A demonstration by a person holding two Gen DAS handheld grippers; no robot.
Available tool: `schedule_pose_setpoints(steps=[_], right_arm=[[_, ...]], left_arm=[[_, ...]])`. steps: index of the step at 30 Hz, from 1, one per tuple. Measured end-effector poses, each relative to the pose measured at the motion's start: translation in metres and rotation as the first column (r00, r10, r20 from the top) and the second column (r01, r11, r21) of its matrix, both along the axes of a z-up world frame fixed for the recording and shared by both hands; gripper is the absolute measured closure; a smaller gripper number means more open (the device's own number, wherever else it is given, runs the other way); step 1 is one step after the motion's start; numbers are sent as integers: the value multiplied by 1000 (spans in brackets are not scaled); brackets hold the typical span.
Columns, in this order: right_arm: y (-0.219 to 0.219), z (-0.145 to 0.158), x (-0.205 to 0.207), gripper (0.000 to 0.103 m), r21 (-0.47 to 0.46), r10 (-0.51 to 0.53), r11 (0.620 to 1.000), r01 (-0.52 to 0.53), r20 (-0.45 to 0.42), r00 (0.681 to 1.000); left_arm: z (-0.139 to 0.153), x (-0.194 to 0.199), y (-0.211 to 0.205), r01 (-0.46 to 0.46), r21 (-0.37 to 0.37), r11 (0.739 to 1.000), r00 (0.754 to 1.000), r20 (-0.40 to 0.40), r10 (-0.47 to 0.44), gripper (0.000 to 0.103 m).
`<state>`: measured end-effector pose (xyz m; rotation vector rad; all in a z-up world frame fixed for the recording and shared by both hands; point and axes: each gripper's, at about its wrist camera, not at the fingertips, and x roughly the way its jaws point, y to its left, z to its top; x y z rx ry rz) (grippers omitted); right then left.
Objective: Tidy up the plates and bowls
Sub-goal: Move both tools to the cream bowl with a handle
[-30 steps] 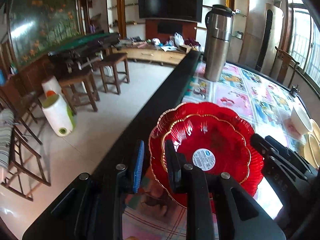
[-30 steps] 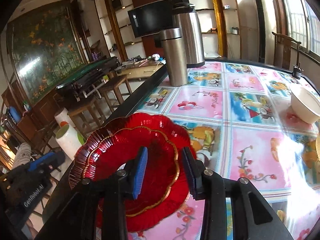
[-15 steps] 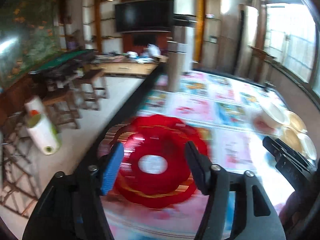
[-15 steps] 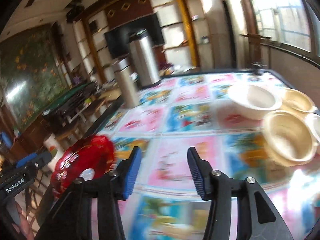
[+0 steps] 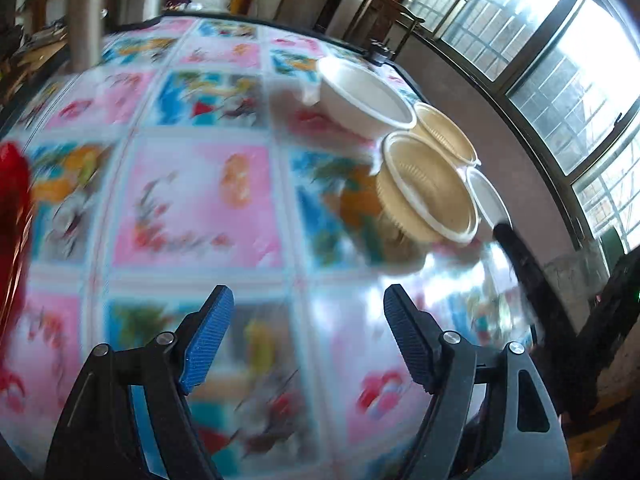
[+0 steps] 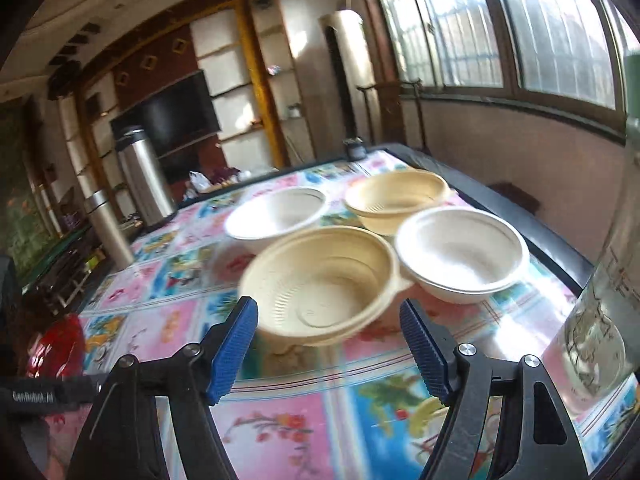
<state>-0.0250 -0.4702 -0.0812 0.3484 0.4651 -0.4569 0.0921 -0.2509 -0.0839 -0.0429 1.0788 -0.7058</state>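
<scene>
Both grippers hang spread wide and empty: the right gripper (image 6: 328,340) just before the nearest tan bowl (image 6: 320,280), the left gripper (image 5: 308,336) well short of it. Three more bowls cluster touching behind that tan bowl, and the red plates (image 6: 58,346) lie far off to its left on the table (image 6: 168,328).

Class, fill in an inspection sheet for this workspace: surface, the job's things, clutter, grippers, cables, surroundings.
Surface: table under a glossy picture-print cover.
Job's things: four bowls grouped together, two cream bowls and two white bowls; red plates at the far left edge.
Clutter: two steel flasks; a clear jug at right.
Grippers: left gripper open, empty; right gripper open, empty, facing the nearest cream bowl.
Cables: nothing seen.
Surroundings: windows, television, shelves.
</scene>
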Motion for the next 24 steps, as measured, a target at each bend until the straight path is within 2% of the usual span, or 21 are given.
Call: schedule_pose_setpoints(steps=[3,7,11,17,24], right_arm=[[-26,-2,8,27,75,-53,996,55,-27,998],[-56,-11,19,27,183,-119,975,129,-68,991],[-62,-13,32,27,124,-168,976,181,-109,980],[-54,-15,43,28,41,-163,984,171,-160,974],[-56,-22,39,32,157,-103,979,132,-180,978]], left_arm=[[8,17,-31,3,17,1000,1000,12,-3,26],[2,42,-74,-24,39,999,1000,7,23,26],[-7,59,-100,-63,60,996,998,1,63,26],[-20,65,-125,-65,99,993,998,12,64,26],[-21,59,-133,-25,108,994,998,65,18,26]])
